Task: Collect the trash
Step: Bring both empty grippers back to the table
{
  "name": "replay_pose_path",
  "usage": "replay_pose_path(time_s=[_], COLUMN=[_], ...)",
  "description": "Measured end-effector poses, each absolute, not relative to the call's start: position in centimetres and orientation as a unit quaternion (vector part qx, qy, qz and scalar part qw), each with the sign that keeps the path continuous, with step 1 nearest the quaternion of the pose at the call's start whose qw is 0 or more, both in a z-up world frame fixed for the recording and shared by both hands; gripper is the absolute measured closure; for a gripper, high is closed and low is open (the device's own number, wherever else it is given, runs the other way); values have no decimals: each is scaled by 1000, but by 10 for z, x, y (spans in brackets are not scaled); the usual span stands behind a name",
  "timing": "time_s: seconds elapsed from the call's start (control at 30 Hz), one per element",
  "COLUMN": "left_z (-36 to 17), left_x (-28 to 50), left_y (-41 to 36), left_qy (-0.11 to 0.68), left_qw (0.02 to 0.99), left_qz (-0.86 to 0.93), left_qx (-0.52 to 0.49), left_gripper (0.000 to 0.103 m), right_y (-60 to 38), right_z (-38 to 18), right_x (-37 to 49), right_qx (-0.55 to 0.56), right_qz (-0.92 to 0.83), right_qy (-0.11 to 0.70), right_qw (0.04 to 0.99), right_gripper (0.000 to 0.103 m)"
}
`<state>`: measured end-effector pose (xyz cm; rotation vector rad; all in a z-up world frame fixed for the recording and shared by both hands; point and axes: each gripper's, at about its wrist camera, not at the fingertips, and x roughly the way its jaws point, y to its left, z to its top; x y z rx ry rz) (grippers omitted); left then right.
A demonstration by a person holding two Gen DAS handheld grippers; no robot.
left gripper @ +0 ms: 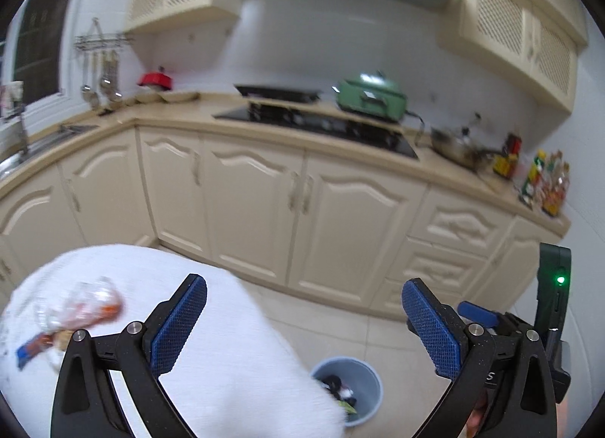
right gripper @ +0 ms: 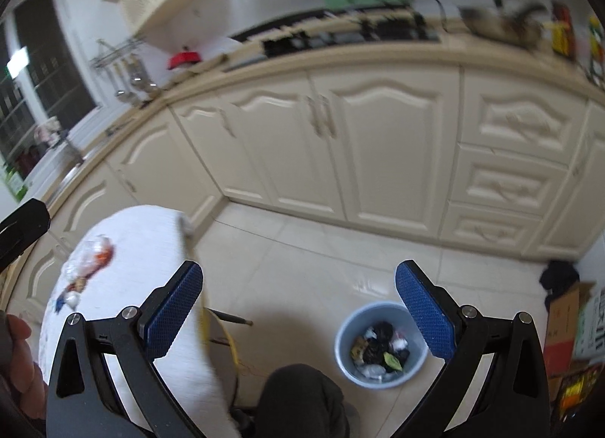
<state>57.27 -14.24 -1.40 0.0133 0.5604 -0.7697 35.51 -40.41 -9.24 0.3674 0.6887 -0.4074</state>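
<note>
My left gripper (left gripper: 304, 319) has its jaws spread wide and empty above the white-covered desk (left gripper: 227, 343). My right gripper (right gripper: 298, 304) is likewise wide apart, holding nothing, over the tiled floor (right gripper: 321, 260). A crumpled clear wrapper (left gripper: 81, 305) with red and orange print lies on the desk's left part, blurred, well apart from both grippers. The pale blue trash bin (right gripper: 346, 336) stands on the floor just beside the desk edge, with dark wrappers and scraps (right gripper: 380, 353) already inside it.
</note>
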Motion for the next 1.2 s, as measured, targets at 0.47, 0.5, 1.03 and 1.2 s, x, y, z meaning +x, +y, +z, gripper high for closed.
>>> replay_pose_path(time_s=[0.47, 0.5, 1.03, 1.2], left_z=[9, 9, -15, -27], left_x=[507, 502, 484, 513], left_y=[15, 28, 111, 110], left_qy=[227, 226, 256, 284], left_qw=[932, 935, 952, 946], left_qz=[-277, -268, -145, -131], left_qx=[-58, -63, -83, -85], left_gripper=[1, 1, 1, 1], right_y=[-288, -278, -146, -120], right_z=[-35, -31, -38, -73], right_x=[406, 409, 473, 503], right_qx=[96, 91, 21, 12], right_qz=[-107, -99, 52, 79], right_qy=[298, 295, 318, 368], right_qw=[944, 946, 946, 926], right_gripper=[0, 0, 0, 0])
